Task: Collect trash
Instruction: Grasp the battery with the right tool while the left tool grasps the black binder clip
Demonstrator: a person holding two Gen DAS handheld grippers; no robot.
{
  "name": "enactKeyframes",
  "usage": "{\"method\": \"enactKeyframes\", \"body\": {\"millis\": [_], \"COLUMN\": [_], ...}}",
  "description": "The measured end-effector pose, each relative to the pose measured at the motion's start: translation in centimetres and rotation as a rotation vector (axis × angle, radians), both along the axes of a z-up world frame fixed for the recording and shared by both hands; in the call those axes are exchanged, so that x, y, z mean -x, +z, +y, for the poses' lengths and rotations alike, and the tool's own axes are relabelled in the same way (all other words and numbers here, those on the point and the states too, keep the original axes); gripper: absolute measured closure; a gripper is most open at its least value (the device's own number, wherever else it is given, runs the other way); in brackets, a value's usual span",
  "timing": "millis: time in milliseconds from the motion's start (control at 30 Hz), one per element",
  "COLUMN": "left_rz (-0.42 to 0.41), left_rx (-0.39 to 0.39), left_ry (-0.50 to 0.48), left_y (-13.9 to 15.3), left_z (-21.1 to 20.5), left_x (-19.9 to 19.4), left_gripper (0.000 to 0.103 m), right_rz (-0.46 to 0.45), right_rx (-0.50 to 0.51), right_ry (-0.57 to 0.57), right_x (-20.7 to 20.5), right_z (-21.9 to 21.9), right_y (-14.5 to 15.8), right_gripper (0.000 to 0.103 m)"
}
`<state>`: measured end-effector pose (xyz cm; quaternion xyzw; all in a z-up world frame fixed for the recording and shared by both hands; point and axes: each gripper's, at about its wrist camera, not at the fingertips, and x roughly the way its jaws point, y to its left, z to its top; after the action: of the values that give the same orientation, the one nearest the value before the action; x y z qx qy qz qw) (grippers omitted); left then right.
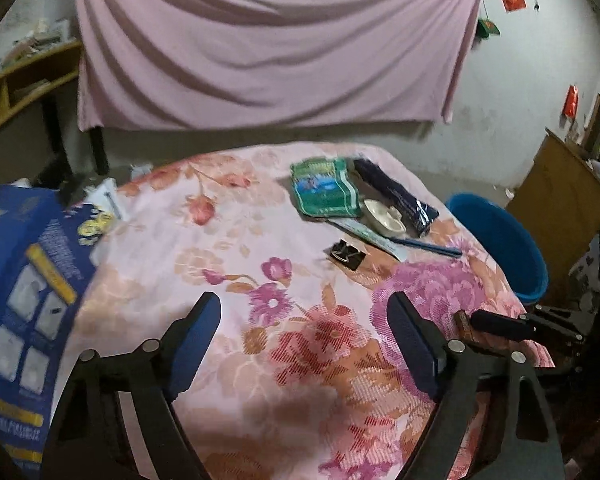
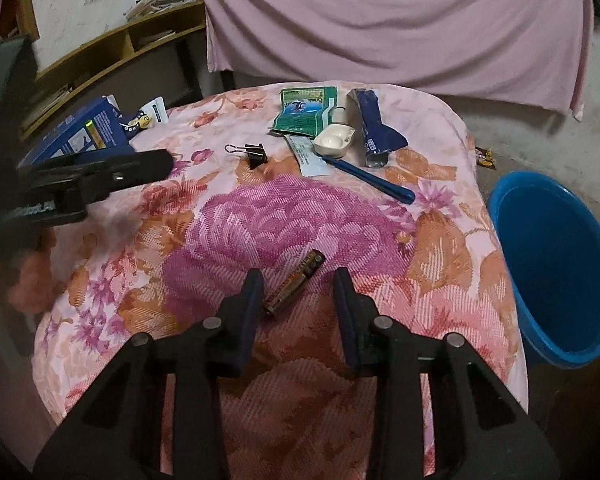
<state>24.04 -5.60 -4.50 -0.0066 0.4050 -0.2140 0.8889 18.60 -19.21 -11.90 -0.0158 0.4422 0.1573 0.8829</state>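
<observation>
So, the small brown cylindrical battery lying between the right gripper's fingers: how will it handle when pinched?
The small brown cylindrical battery looks rigid, so it should hold shape. Being round, it may roll on the floral tablecloth if nudged. Its glossy wrap could slip in the right gripper.

The surface is wearing a pale pink cloth patterned with big magenta, red and orange flowers, and a plain dusty-pink sheet is hanging behind it. A green packet with a blue picture, a dark navy wrapper, a cream tray, a blue pen, a black clip and a brown-and-gold battery are lying on it. A bright blue bucket is standing beside it, a blue box with yellow stripes is sitting at the other edge, and both black claws are showing blue pads.
</observation>
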Motion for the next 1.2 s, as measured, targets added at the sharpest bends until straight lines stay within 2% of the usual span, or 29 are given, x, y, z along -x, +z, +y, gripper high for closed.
{"method": "enactKeyframes", "body": {"millis": [67, 133, 300, 533, 667, 700, 767, 833, 1067, 1200], "left_rz": [0.045, 0.075, 0.091, 0.069, 0.069, 0.071, 0.077, 0.086, 0.080, 0.035], "left_rx": [-0.001, -0.004, -0.046, -0.106, -0.138, -0.138, -0.135, -0.133, -0.102, -0.013], "left_ry": [-0.030, -0.051, -0.080, -0.144, -0.184, -0.191, -0.203, -0.197, -0.128, -0.065], "left_y": [-0.5, -0.8, -1.6, -2.3, -2.9, -2.9, -3.0, -3.0, -2.6, -1.2], "left_z": [-0.5, -1.0, -2.2, -4.7, -5.7, -5.8, -6.0, -6.2, -6.2, -6.0], "left_x": [-1.1, -1.9, -3.7, -5.6, -6.6, -6.8, -6.8, -6.7, -4.8, -2.9], "left_gripper": [0.027, 0.033, 0.041, 0.044, 0.062, 0.069, 0.075, 0.078, 0.079, 0.080], "right_rz": [-0.002, 0.007, 0.005, -0.022, -0.014, -0.014, -0.014, -0.021, -0.097, -0.179], "right_rx": [0.034, 0.024, 0.041, 0.066, 0.028, 0.022, 0.013, 0.003, -0.020, -0.060], "right_ry": [0.007, 0.020, 0.036, 0.012, 0.005, 0.006, 0.012, 0.017, -0.004, -0.043], "right_x": [-0.4, -0.9, -2.1, -3.8, -3.8, -3.8, -3.8, -3.8, -2.7, -1.5], "right_z": [0.1, -0.2, -1.0, -2.2, -2.7, -2.7, -2.8, -2.7, -3.2, -4.2], "right_y": [0.0, 0.0, 0.2, 0.7, 0.6, 0.6, 0.7, 0.8, 1.6, 2.7], "right_gripper": [0.062, 0.067, 0.067, 0.067, 0.067, 0.067, 0.067, 0.067, 0.067, 0.067]}}
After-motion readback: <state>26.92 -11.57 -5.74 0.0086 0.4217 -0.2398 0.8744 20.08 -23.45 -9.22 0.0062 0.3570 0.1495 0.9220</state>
